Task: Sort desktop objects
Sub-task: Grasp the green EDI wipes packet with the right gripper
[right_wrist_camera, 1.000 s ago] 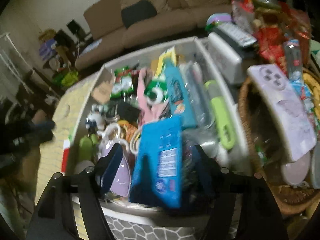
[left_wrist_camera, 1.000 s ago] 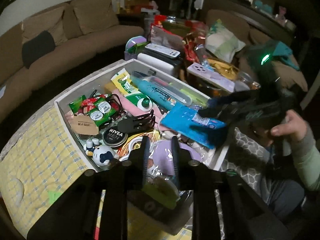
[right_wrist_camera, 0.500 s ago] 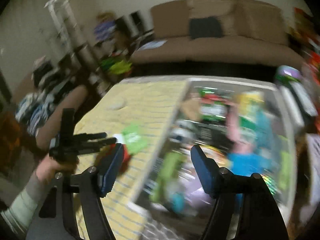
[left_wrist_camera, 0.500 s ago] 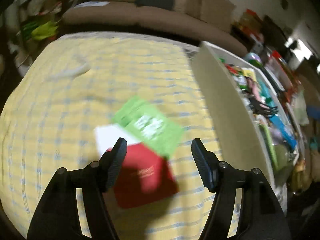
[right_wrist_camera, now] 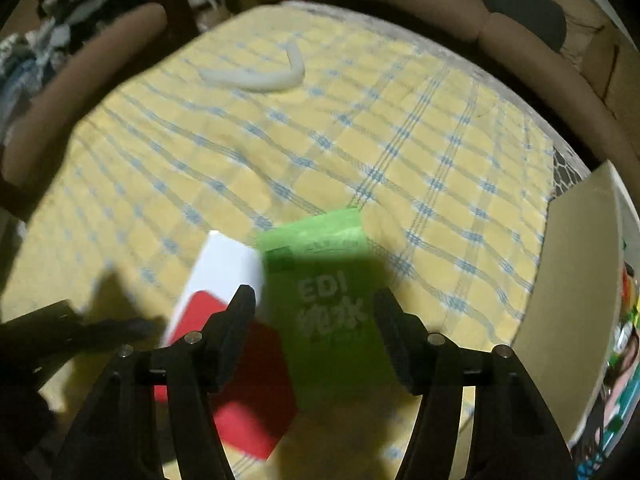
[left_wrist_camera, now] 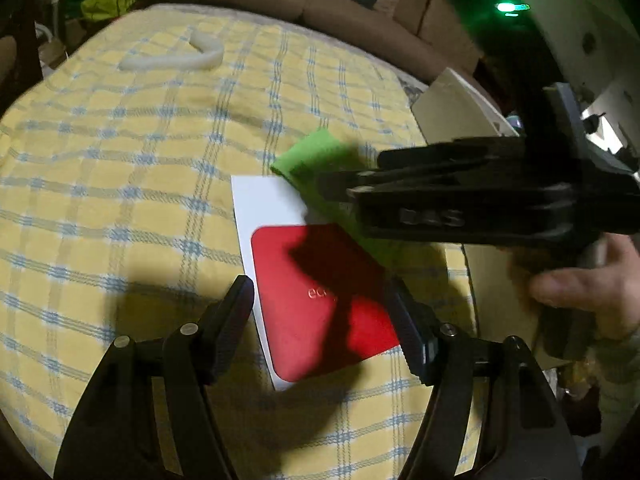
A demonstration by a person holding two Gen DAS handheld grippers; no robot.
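A white card with a red rounded panel lies flat on the yellow checked cloth. A green packet lies partly over its far corner. My left gripper is open and empty, hovering just above the red card. My right gripper is open and empty above the green packet; the red card lies to its left. In the left wrist view the right gripper reaches in from the right over the packet.
A white storage box wall stands at the right edge of the cloth, also in the right wrist view. A curved white strip lies at the far side. A brown sofa is beyond the table.
Both grippers have swung away from the full storage box to the cloth. The right gripper has let go of the blue packet, and both now hover over the red card and green packet.
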